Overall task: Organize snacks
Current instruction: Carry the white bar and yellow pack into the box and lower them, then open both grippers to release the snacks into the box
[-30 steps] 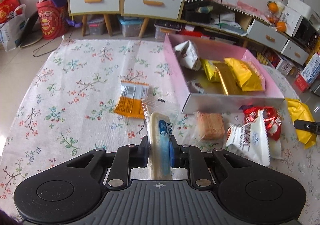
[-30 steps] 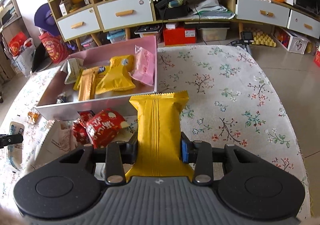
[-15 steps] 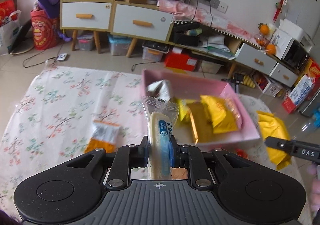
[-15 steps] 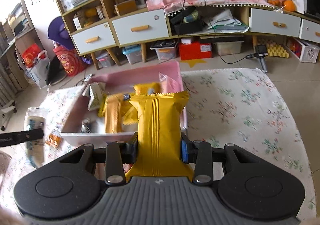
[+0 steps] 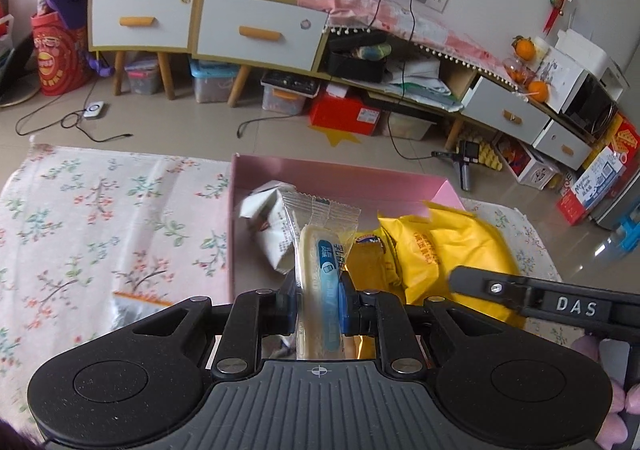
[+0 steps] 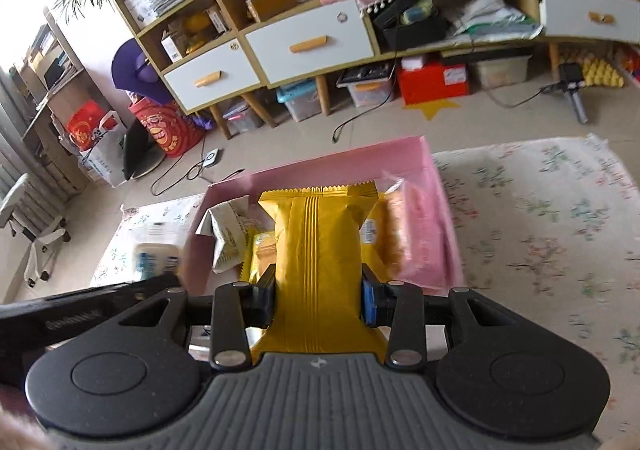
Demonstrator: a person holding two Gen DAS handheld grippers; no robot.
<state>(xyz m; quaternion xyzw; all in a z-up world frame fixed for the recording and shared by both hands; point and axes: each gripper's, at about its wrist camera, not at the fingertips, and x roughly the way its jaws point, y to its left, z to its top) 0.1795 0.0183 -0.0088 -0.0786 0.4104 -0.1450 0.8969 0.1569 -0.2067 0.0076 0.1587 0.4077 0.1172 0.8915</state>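
My left gripper (image 5: 318, 298) is shut on a cream stick snack (image 5: 320, 274) in a clear wrapper with a blue label, held upright above the near side of the pink box (image 5: 340, 180). My right gripper (image 6: 319, 298) is shut on a gold-yellow packet (image 6: 320, 246), also over the pink box (image 6: 340, 160). Inside the box lie a white packet (image 5: 266, 228), yellow packets (image 5: 372, 262) and a pink packet (image 6: 420, 238). A finger of the right gripper (image 5: 504, 290) shows at the right of the left wrist view. A finger of the left gripper (image 6: 100, 300) shows at the left of the right wrist view.
The box sits on a floral tablecloth (image 5: 80, 210). An orange packet (image 5: 136, 302) lies on the cloth left of the box. Beyond the table are a floor with cables (image 5: 80, 122), drawer cabinets (image 5: 256, 34) and storage bins.
Both grippers have carried their snacks forward and slightly up, from the table's near side to over the pink box. The loose snacks in front of the box have dropped out of view.
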